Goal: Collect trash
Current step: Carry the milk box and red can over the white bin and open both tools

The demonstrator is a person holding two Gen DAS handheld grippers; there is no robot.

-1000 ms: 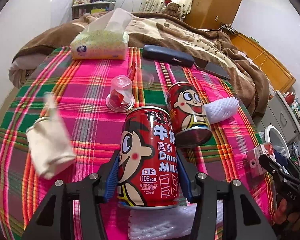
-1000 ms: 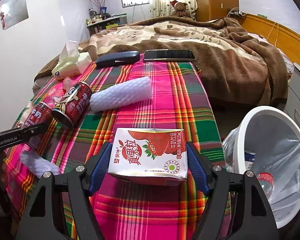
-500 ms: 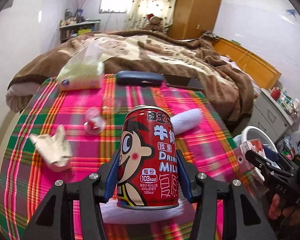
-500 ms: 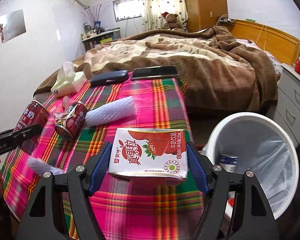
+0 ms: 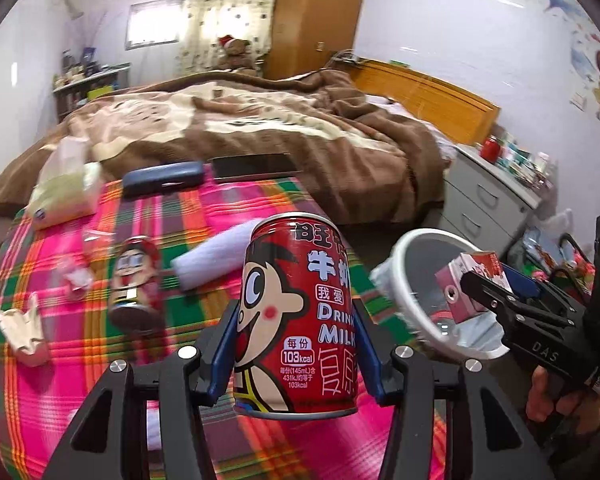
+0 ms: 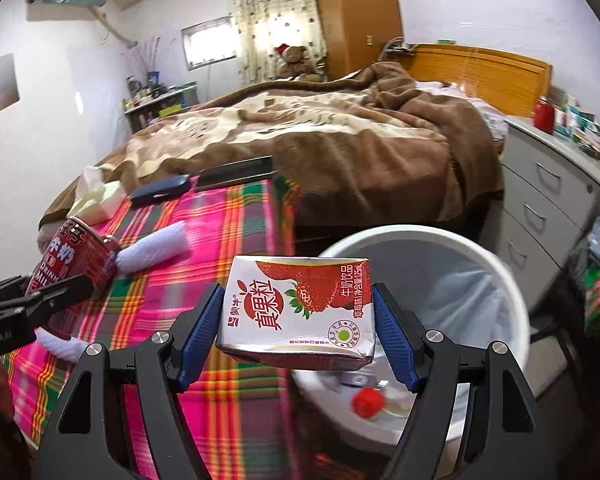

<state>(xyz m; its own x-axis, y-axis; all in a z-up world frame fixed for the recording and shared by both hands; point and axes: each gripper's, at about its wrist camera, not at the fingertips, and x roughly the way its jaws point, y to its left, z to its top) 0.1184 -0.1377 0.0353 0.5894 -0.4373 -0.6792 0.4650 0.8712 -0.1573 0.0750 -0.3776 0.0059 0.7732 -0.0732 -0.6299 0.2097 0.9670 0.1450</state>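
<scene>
The red milk can [image 5: 296, 312] sits upright, clamped between the pads of the left gripper [image 5: 294, 344], lifted over the plaid cloth [image 5: 80, 380]; the strawberry milk carton [image 6: 298, 312] is squeezed in the right gripper [image 6: 298, 332], hanging at the rim of the white bin [image 6: 496, 268] beside the bed. Neither is dropped yet, by my reading. Left to gather: a second can [image 5: 136, 280] lying on its side, a white foam sleeve [image 5: 216, 256], crumpled paper [image 5: 22, 328] and a small wrapper [image 5: 76, 280]. Only the right view looks down into the bin, where some trash already lies; only the left view shows the paper and wrapper
</scene>
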